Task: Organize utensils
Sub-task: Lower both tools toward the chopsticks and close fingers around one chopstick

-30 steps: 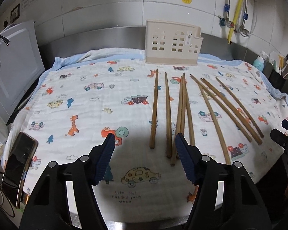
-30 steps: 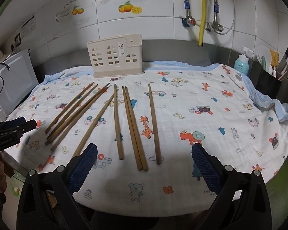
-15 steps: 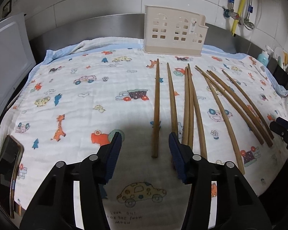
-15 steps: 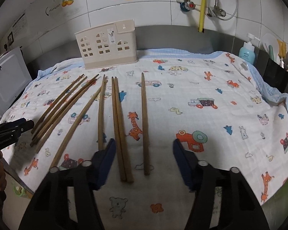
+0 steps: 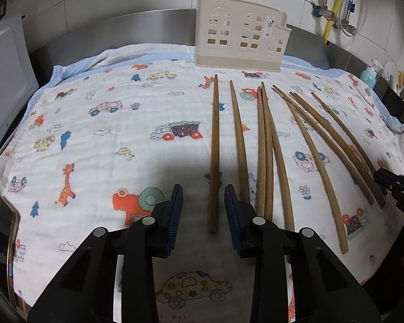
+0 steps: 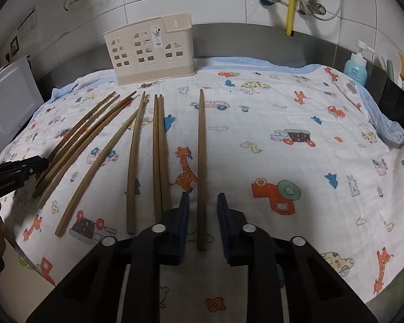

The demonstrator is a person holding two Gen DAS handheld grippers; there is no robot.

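Several long wooden chopsticks lie side by side on a cartoon-print cloth, their tips pointing at a cream slotted utensil holder by the back wall. In the left wrist view my left gripper straddles the near end of the leftmost chopstick. Its jaws are closing, and a gap still shows on both sides of the stick. In the right wrist view my right gripper brackets the near end of the rightmost chopstick. Its jaws are closing too, the pads just clear of the wood. The holder stands upright.
More chopsticks crowd close to the right of the left gripper, and a pair lies just left of the right gripper. A phone rests at the cloth's left edge beside a white appliance. A soap bottle stands back right.
Both grippers have come down and forward over the cloth. Each pair of jaws has narrowed from wide apart to closely flanking one chopstick's near end.
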